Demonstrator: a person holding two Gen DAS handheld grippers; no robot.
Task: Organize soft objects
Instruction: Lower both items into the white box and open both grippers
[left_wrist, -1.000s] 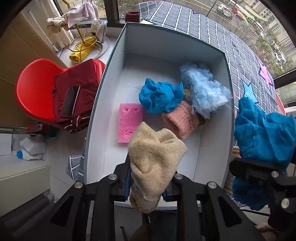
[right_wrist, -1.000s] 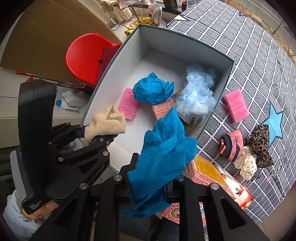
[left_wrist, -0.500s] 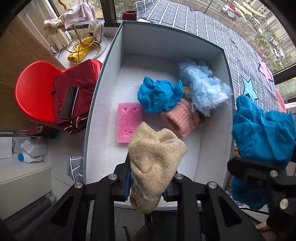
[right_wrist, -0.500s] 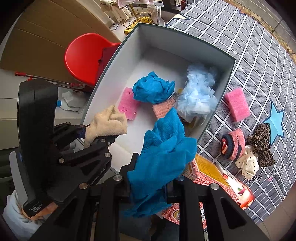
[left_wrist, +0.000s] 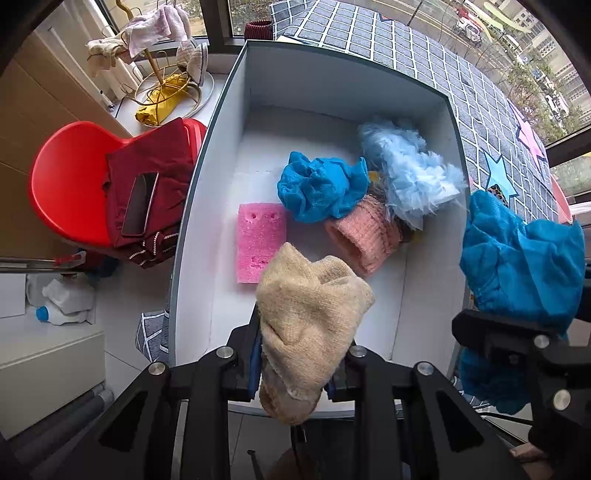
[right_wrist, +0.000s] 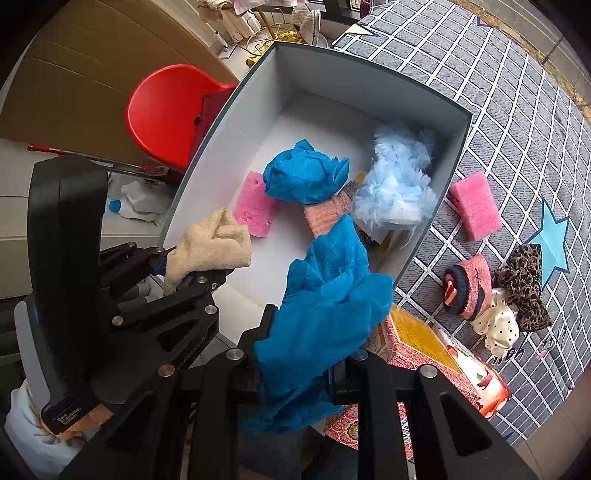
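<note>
Two grips loaded at once: left gripper (left_wrist: 291, 369) pinching a beige cloth (left_wrist: 310, 314), right gripper (right_wrist: 295, 365) clamped tight on a blue cloth (right_wrist: 325, 306), both hanging above the near end of the box (left_wrist: 332, 85).

Risks from here:
- Snagging. Beige knit looks loose and looped, draped over both fingers (left_wrist: 243, 358); on release, likely to cling to a pad instead of falling.
- Missing the box. Blue cloth sits over the near right corner, partly outside the rim; dropped there, could slide down the outer wall onto the mat (right_wrist: 517, 92) or the red carton (right_wrist: 413, 343).
- Collision. Grippers close side by side; any swing could knock one against the other or tangle the two cloths.
- Burying. Small items inside could vanish under a big cloth and crowd the right half.

Textures and shapes:
- Beige cloth: thick, fuzzy, bunched into a lump.
- Blue cloth: thin, crinkled, floppy; a crumpled twin (left_wrist: 321, 192) already inside.
- Pink sponge (left_wrist: 260, 242): flat, porous, rectangular block, lying near the left wall.
- Pink knit roll (left_wrist: 364, 240): ribbed, tube-like, touching the blue wad.
- Pale blue fluff (left_wrist: 406, 173): feathery, shapeless; something yellowish under it, possibly paper, hard to tell.
- Box: rigid, smooth white walls, dark rim.
</note>
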